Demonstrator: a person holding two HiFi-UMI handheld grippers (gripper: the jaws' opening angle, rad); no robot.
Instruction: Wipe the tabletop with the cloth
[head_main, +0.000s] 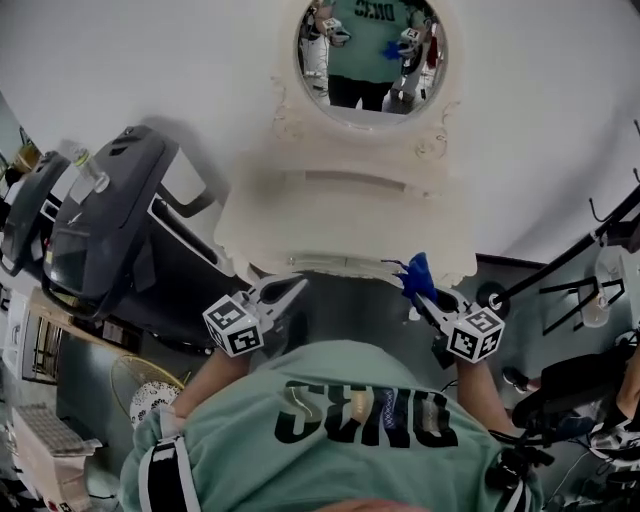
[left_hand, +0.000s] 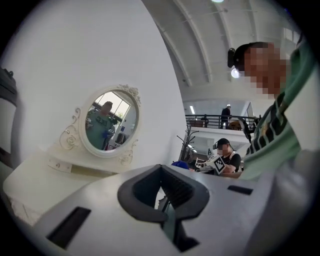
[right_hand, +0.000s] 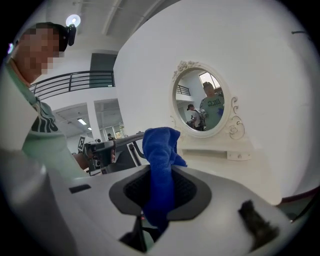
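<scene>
a: entry. where is the cloth (right_hand: 160, 150)?

b: blue, bunched, clamped between the jaws of the right gripper (right_hand: 157, 200). a loose tuft stands up out of the jaws. in the head view it sits at the near right edge of the white tabletop (head_main: 330, 215), held off the surface. no contact with the top can be seen.

a: left gripper (left_hand: 165, 192)?

b: jaws together, nothing between them. in the head view it is held near the front edge of the table, left of centre, well apart from the right one.

a: table itself?

b: white dressing table against a white wall, with an oval mirror (head_main: 370, 50) in a scrolled frame standing upright at the back. the mirror shows the person in a green shirt with both grippers raised.

a: surroundings?

b: a dark treadmill (head_main: 100, 220) stands just left of the table. the person's forearms reach forward from the green shirt, one to each gripper.
</scene>
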